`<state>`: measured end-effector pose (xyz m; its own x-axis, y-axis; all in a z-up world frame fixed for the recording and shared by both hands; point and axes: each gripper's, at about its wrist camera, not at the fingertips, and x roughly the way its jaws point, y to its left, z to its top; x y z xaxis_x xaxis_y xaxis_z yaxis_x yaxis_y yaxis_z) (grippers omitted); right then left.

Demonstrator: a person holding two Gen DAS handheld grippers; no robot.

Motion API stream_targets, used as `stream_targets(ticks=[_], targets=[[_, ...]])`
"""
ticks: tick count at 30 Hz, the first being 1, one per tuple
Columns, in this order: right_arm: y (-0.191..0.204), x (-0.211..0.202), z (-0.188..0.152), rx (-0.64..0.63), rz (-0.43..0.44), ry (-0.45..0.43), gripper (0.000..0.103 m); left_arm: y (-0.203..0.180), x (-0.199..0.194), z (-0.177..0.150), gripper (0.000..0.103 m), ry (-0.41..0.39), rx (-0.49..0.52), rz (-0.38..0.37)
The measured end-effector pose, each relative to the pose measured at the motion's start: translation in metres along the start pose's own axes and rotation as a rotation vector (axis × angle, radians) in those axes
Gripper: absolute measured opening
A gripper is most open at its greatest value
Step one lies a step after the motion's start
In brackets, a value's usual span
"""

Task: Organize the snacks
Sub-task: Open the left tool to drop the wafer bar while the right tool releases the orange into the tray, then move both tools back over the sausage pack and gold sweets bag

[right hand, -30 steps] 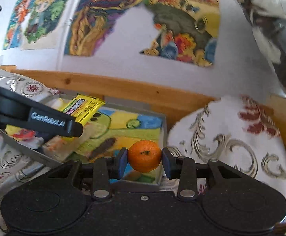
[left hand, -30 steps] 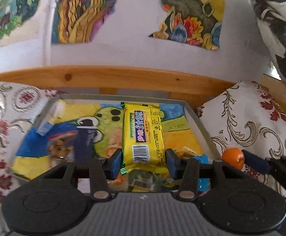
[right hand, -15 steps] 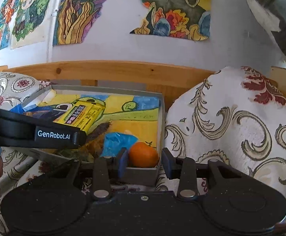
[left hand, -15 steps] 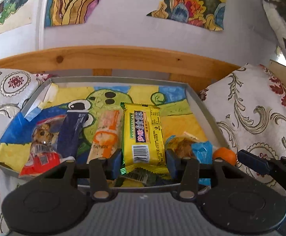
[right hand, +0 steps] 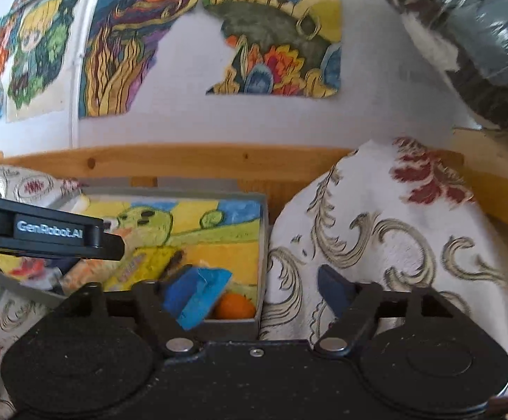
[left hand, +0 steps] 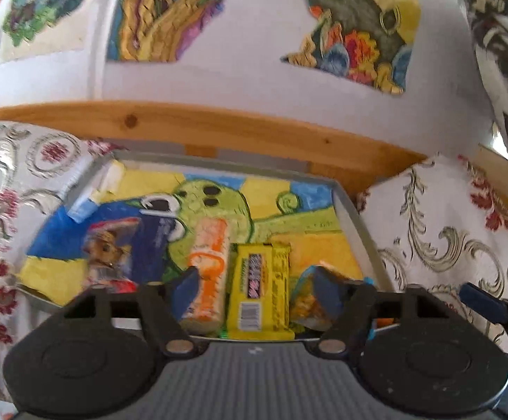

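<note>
Both hand-held grippers, left [left hand: 255,288] and right [right hand: 262,288], gape wide and empty over the snack tray [left hand: 353,210], where the mandarin [right hand: 234,306] in the corner could roll if bumped.

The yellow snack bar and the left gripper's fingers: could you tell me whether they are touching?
Apart. In the left wrist view the left gripper is open, and the yellow snack bar lies in the tray with gaps to both fingers.

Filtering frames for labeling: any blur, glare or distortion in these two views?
Left wrist: motion blur smears the yellow bar print and wall drawings; fisheye bows the wood rail; daylight, no hard glare. Right wrist: softer blur, orange and tray edges fuzzy, logo still legible; shiny wrap top right shows some sheen.
</note>
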<state>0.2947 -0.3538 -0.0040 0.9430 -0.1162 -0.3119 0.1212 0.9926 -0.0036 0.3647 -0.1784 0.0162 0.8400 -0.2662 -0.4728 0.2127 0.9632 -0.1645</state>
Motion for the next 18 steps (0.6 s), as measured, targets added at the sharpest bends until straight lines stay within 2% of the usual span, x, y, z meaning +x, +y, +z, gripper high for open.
stream_targets(ticks=[4,7,12,18], targets=[[0.000,-0.023,0.005,0.009,-0.034,-0.057,0.102,0.008,-0.026,0.004,0.096,-0.042,-0.015,0.009],[0.004,-0.044,0.004,-0.017,-0.059,-0.092,0.102,0.015,-0.048,0.003,0.102,-0.075,-0.039,0.020],[0.017,-0.079,0.001,-0.070,-0.064,-0.159,0.102,0.022,-0.087,0.002,0.102,-0.134,-0.055,0.035],[0.027,-0.122,0.001,-0.050,-0.062,-0.250,0.102,0.030,-0.128,-0.002,0.102,-0.180,-0.072,0.043]])
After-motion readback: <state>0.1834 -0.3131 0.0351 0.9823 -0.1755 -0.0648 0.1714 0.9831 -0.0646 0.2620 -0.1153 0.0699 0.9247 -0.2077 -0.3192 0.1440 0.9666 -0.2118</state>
